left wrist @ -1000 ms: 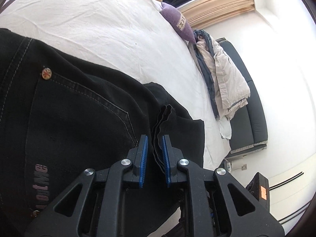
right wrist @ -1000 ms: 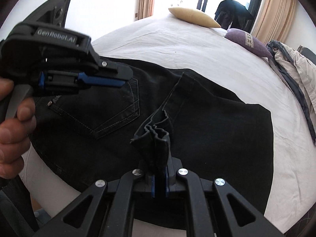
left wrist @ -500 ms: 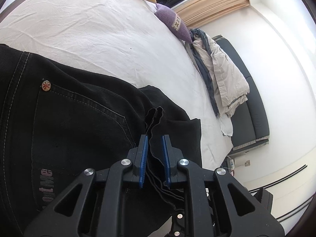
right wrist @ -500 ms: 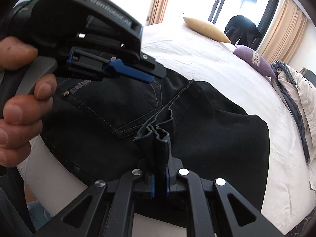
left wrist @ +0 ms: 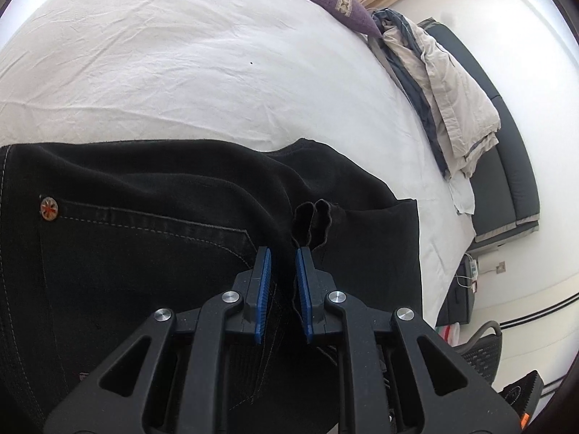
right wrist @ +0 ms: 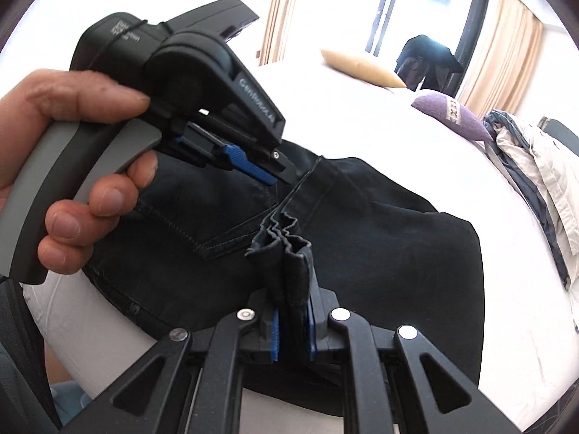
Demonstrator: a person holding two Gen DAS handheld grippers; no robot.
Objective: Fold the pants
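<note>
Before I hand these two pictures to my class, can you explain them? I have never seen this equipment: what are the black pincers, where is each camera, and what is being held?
There is no robot here. A person holds a hand-operated two-finger gripper in each hand, and each gripper carries a wide-angle camera looking forward along its fingers, which is why the room looks bent.

One picture is from the left gripper. Its blue pads sit close together with bunched black cloth between them. The other is from the right gripper, which has a gathered fold of the same cloth between its pads; its jaws are opening slightly. That view also shows the person's left hand squeezing the other gripper's grey handle.

The cloth is a pair of black jeans lying on a bed with a white sheet. Farther back are a purple cushion, a tan pillow and a heap of bedding.
</note>
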